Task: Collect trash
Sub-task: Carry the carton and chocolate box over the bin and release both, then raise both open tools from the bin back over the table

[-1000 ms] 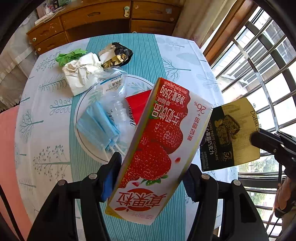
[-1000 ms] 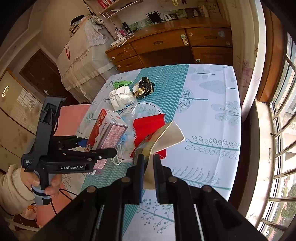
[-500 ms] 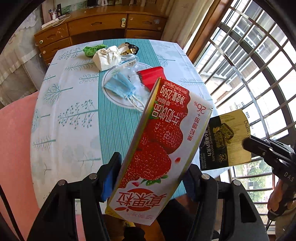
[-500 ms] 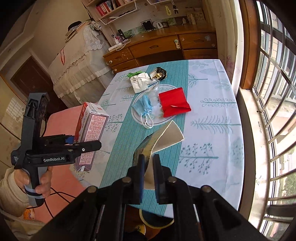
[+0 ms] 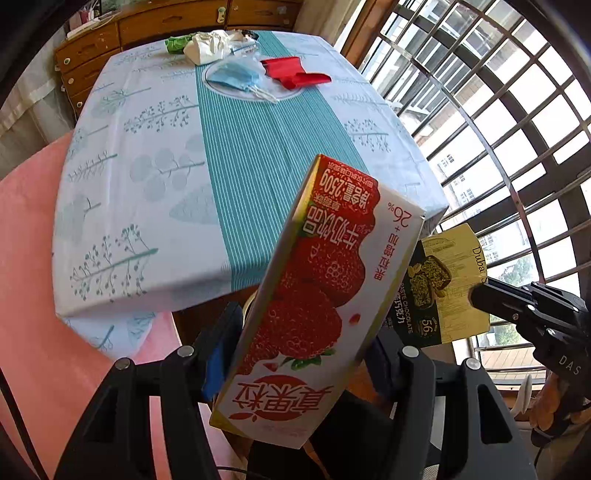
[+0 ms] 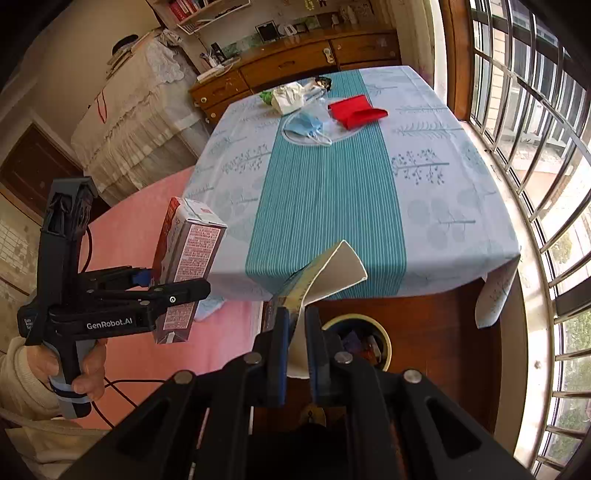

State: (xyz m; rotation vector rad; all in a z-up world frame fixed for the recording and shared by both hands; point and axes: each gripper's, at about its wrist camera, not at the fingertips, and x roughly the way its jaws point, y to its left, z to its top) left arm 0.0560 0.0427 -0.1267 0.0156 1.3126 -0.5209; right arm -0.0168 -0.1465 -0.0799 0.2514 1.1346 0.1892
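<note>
Left wrist: strawberry milk carton is clamped in the left tool, held off the table edge

Right wrist: chocolate wrapper is pinched in the fully closed right tool, above the trash bin; mask left on table

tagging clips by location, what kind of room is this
Most likely a lived-in room of a home, used for dining: a table under a printed tablecloth, a wooden sideboard with drawers, a bookshelf above, and a barred window.
</note>
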